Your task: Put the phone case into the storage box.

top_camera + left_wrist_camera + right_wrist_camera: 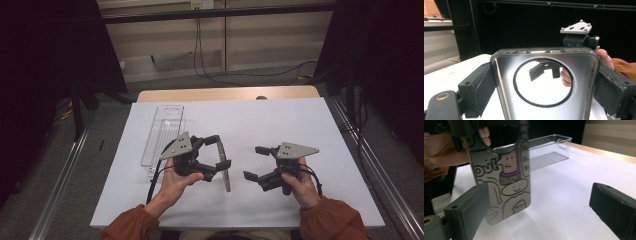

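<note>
Now, from the high view, our left gripper [220, 151] clamps a phone case [224, 170] edge-on above the white table [280, 125], a clear tray [161, 131] beyond; our right gripper [256, 162] sits released nearby. We judge a hand-over is under way. Over to the left gripper view: glossy, round-cornered case [544, 75], ring cutout, padded jaws on both sides. Right gripper view: cartoon print on the case [506, 180], jaws wide apart; next we need them squared to its free end.
</note>
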A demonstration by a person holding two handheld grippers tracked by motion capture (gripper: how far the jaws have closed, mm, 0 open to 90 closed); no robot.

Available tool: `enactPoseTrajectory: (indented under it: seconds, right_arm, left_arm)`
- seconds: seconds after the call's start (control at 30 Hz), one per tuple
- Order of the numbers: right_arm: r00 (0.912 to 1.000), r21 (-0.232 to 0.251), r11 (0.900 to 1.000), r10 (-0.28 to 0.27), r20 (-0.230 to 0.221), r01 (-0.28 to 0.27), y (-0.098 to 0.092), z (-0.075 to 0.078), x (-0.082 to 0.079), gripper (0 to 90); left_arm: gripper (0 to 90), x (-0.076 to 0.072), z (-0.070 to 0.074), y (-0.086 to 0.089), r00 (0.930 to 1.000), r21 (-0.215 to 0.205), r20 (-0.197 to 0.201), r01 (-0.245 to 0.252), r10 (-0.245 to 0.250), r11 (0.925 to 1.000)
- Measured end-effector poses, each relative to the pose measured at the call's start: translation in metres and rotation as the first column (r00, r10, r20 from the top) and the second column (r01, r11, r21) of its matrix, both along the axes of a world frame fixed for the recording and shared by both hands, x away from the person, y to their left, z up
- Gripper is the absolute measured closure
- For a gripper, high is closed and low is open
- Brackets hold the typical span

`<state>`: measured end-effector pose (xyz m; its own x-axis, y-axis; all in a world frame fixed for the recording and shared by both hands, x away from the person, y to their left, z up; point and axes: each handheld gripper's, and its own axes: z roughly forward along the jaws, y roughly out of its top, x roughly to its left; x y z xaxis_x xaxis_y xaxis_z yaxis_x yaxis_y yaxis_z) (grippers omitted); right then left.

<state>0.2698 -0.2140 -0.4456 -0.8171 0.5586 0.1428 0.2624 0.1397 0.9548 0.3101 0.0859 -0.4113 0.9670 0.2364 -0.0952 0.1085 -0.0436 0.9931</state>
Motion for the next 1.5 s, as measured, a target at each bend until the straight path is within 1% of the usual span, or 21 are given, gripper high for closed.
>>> enactPoseTrajectory:
  seconds: [0.13,0.23,0.43,0.47,0.53,0.57,0.6,0.7,0.8,0.87,0.9,0.97,1.0,1.03,1.1,1.13,1.27,1.33,1.37,1.43,1.5]
  right_arm:
    - [0.9990,0.009,0.999,-0.045,-0.004,0.045,-0.006,-0.001,0.001,2.9]
    - [0.9971,-0.001,0.997,-0.076,-0.002,0.076,-0.009,-0.001,0.001,3.5]
    - [0.9874,-0.007,0.987,-0.158,0.003,0.158,-0.016,-0.003,-0.003,3.9]
    - [0.9842,-0.007,0.984,-0.176,0.015,0.176,-0.017,-0.004,-0.004,4.1]
    - [0.9771,-0.001,0.977,-0.212,0.025,0.212,-0.022,-0.005,-0.007,4.0]
    - [0.9771,-0.001,0.977,-0.212,0.025,0.212,-0.022,-0.005,-0.007,4.0]
    - [0.9747,-0.004,0.975,-0.222,0.027,0.222,-0.023,-0.004,-0.008,4.0]
    - [0.9718,-0.001,0.972,-0.234,0.032,0.234,-0.027,-0.004,-0.012,3.5]
    - [0.9696,-0.024,0.970,-0.243,0.030,0.243,-0.031,-0.005,-0.015,2.0]
    - [0.9610,-0.027,0.961,-0.275,0.023,0.276,-0.035,-0.006,-0.018,2.0]
    - [0.9610,-0.027,0.961,-0.275,0.023,0.276,-0.035,-0.006,-0.018,2.0]
    - [0.9468,-0.027,0.947,-0.320,0.030,0.321,-0.037,-0.006,-0.020,2.0]
    - [0.9444,-0.029,0.944,-0.327,0.035,0.328,-0.039,-0.006,-0.020,2.0]
    - [0.9418,-0.026,0.942,-0.335,0.028,0.336,-0.040,-0.006,-0.021,2.0]
    - [0.9336,-0.026,0.934,-0.356,0.041,0.357,-0.044,-0.007,-0.023,2.0]
    - [0.9324,-0.025,0.933,-0.359,0.041,0.360,-0.045,-0.007,-0.024,1.9]
    - [0.9167,-0.031,0.917,-0.395,0.061,0.397,-0.052,-0.009,-0.028,0.0]
    - [0.9053,-0.035,0.906,-0.420,0.064,0.423,-0.055,-0.010,-0.030,0.0]
    - [0.9006,-0.034,0.901,-0.430,0.064,0.432,-0.057,-0.010,-0.031,0.0]
    - [0.8954,-0.032,0.896,-0.441,0.063,0.443,-0.059,-0.010,-0.034,0.0]
    - [0.8931,-0.029,0.894,-0.445,0.069,0.447,-0.062,-0.010,-0.036,0.0]
  left_arm:
    - [11.9,0.002,0.002,0.004,0.9999,-0.007,0.000,-0.013,0.013,0.9999]
    - [11.9,0.003,0.002,0.007,0.9996,0.011,-0.005,-0.029,0.029,0.9995]
    - [11.9,0.003,0.002,0.010,0.9988,0.019,-0.004,-0.049,0.049,0.9986]
    - [11.9,0.003,0.003,0.012,0.9992,0.025,-0.009,-0.038,0.039,0.9989]
    - [11.9,0.003,0.004,0.013,0.9980,0.018,-0.006,-0.063,0.063,0.9979]
    - [11.9,0.003,0.004,0.014,0.9965,0.020,-0.004,-0.084,0.084,0.9963]
    - [11.9,0.004,0.005,0.016,0.9973,0.025,-0.003,-0.074,0.074,0.9970]
    - [12.0,0.004,0.007,0.019,0.9940,0.027,-0.003,-0.109,0.109,0.9937]
    - [12.0,0.005,0.008,0.022,0.9925,0.011,-0.003,-0.122,0.122,0.9925]
    - [12.0,0.005,0.009,0.024,0.9899,0.013,-0.007,-0.141,0.141,0.9899]
    - [12.0,0.005,0.010,0.025,0.9905,0.018,-0.005,-0.138,0.138,0.9903]
    - [12.0,0.006,0.011,0.026,0.9886,0.016,0.000,-0.151,0.151,0.9884]
    - [12.0,0.005,0.011,0.026,0.9859,0.015,-0.002,-0.167,0.167,0.9858]
    - [12.0,0.006,0.012,0.027,0.9872,0.024,0.001,-0.159,0.159,0.9869]
    - [12.0,0.006,0.012,0.028,0.9847,0.025,0.002,-0.174,0.175,0.9843]
    - [12.0,0.005,0.012,0.028,0.9827,0.013,-0.004,-0.185,0.185,0.9826]
    - [12.0,0.007,0.014,0.031,0.9834,0.026,-0.004,-0.181,0.181,0.9831]
    - [12.0,0.007,0.014,0.032,0.9810,0.021,-0.007,-0.194,0.194,0.9808]
    - [12.0,0.007,0.014,0.031,0.9782,0.003,-0.008,-0.207,0.207,0.9783]
    - [12.0,0.007,0.015,0.033,0.9797,0.019,-0.005,-0.200,0.201,0.9795]
    - [12.0,0.007,0.016,0.033,0.9756,0.014,-0.002,-0.219,0.220,0.9755]
